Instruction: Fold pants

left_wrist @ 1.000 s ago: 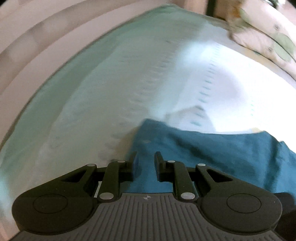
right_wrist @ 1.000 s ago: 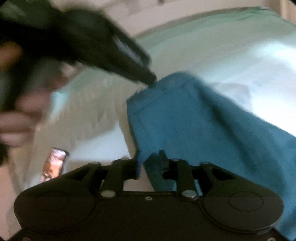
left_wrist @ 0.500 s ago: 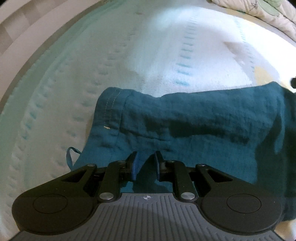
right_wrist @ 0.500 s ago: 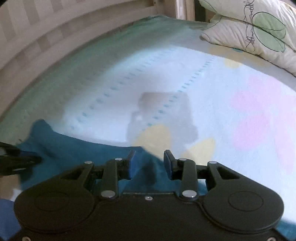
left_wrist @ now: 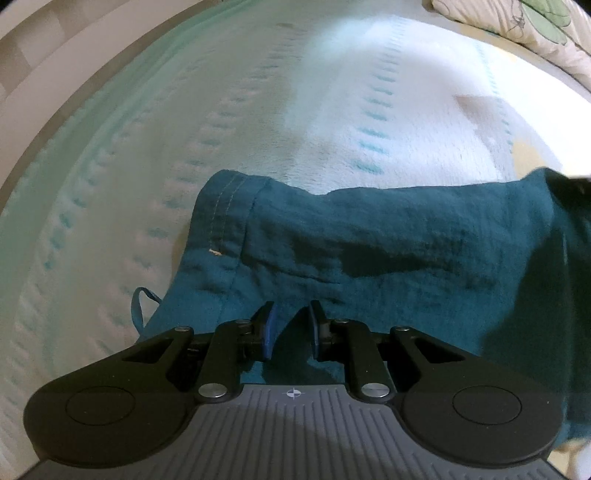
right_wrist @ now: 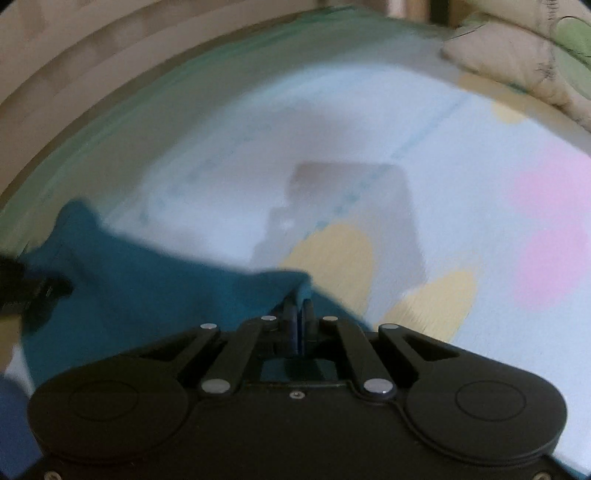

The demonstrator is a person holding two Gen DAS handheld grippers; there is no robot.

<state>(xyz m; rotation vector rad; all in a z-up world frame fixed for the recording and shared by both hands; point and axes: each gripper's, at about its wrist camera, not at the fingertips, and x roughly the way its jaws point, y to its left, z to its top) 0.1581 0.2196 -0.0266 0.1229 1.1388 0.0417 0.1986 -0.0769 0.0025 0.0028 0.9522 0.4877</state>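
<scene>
Now pants (left_wrist: 388,236) fold pinched between both fingers (right_wrist: 289,317).

Left tool (left_wrist: 290,325): fingers nearly closed, a raised fold of the teal pants (left_wrist: 388,251) pinched between the blue pads (left_wrist: 269,330). Pants lie crumpled on the bed (left_wrist: 221,110), double-stitched hem at upper left, thin loop (left_wrist: 138,306) trailing off the left edge. Bedcover pale mint with dashed teal lines. Pillow (left_wrist: 535,26) at top right corner.

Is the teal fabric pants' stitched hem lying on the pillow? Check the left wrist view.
No, the teal fabric pants' stitched hem lies on the pale green quilted bedspread, far from the pillow.
</scene>
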